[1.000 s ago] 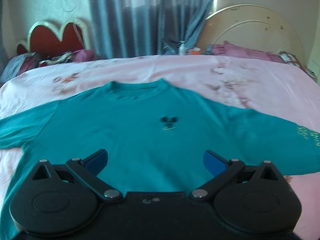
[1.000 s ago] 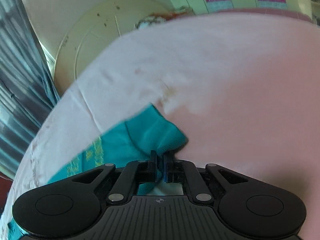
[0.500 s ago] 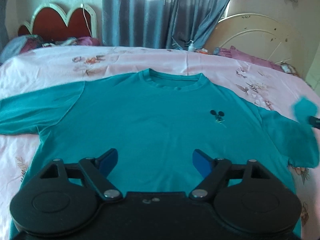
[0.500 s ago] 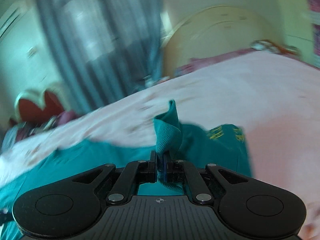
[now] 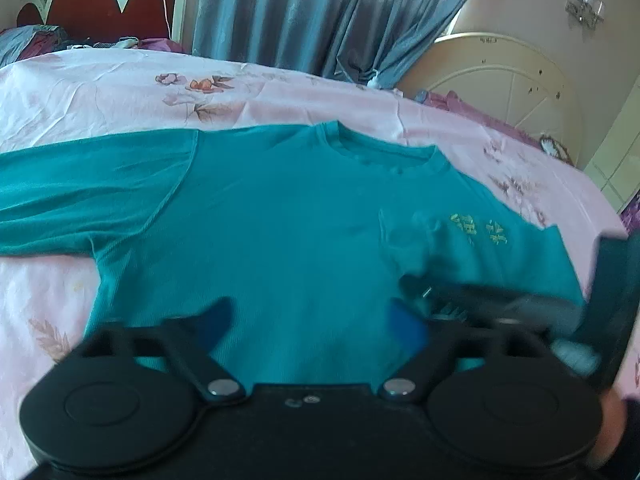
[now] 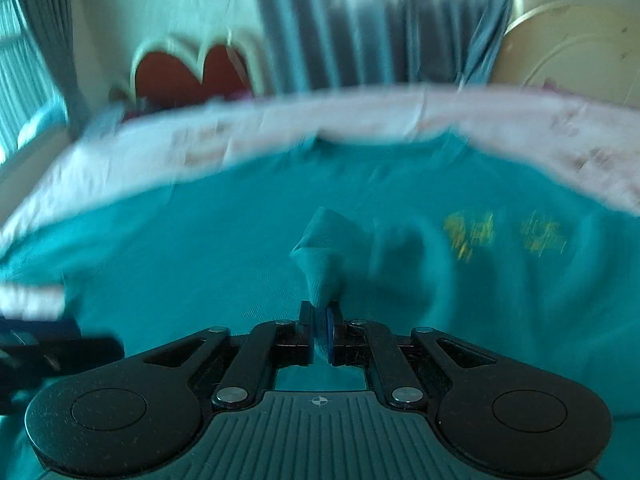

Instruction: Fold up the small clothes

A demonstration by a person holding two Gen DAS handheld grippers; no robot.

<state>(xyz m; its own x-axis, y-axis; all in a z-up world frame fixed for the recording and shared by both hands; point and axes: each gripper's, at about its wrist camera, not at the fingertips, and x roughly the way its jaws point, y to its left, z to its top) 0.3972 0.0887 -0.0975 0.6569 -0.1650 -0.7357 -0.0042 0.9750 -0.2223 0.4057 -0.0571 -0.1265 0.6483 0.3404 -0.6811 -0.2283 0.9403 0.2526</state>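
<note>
A teal shirt (image 5: 280, 232) lies front-up on a bed (image 5: 100, 88) with a pink floral sheet, collar toward the far edge.

The left wrist view shows the whole shirt: its long sleeve on the left side of the picture stretches flat across the sheet, while the other sleeve (image 5: 480, 240), with yellow lettering, is folded in over the chest. The left claw (image 5: 316, 320) hangs over the lower part of the shirt, its jaws wide and opening, with nothing between them. The right claw (image 5: 500, 300) shows here only as a dark blur at the right edge.

The right wrist view, blurred, shows what the other hides: the right claw's (image 6: 320, 336) narrow jaws are opening, with the sleeve cuff (image 6: 324, 256) between its 2 pads, bunched and standing up above them.

Beyond the bed are grey-blue curtains (image 5: 300, 12), a red scalloped headboard (image 5: 104, 4) to the left and a cream arched headboard (image 5: 500, 76) to the right.
</note>
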